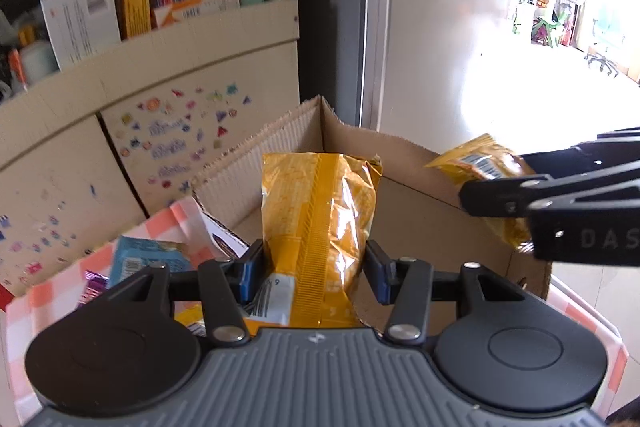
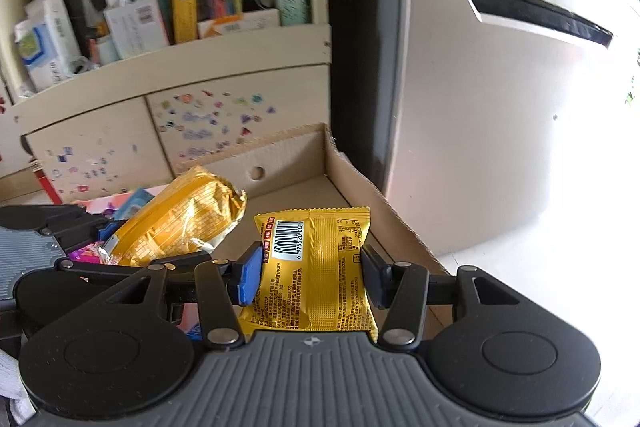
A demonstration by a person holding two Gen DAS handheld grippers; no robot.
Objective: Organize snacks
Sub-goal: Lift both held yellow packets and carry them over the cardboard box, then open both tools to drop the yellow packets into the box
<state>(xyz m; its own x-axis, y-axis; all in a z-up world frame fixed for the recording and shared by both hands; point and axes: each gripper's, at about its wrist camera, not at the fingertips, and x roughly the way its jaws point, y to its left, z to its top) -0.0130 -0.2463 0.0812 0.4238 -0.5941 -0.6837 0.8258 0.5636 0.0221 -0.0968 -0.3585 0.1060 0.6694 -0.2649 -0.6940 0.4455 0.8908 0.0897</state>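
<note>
Holding two yellow snack packets aloft, one per gripper, both tools tilt downward over a single open cardboard box (image 1: 404, 163). The left gripper (image 1: 312, 271) has its blue pads clamped on the sides of a tall yellow packet (image 1: 320, 219), seam side facing the camera, standing upright above the box's near end. The right gripper (image 2: 310, 277) squeezes a second, flatter yellow packet (image 2: 320, 267), barcode side up, above the box floor, which looks bare from here. From the left wrist view, the right tool comes in from the right edge, just beside the box's right wall. Left of the box sits one pink checked bag (image 1: 176, 223) with loose snacks inside: a blue packet (image 1: 140, 259), a purple wrapper (image 1: 94, 283), maybe more; hard to count at this angle. Behind stand a sticker-covered cabinet (image 2: 200, 131) and a fridge (image 2: 480, 107).
</note>
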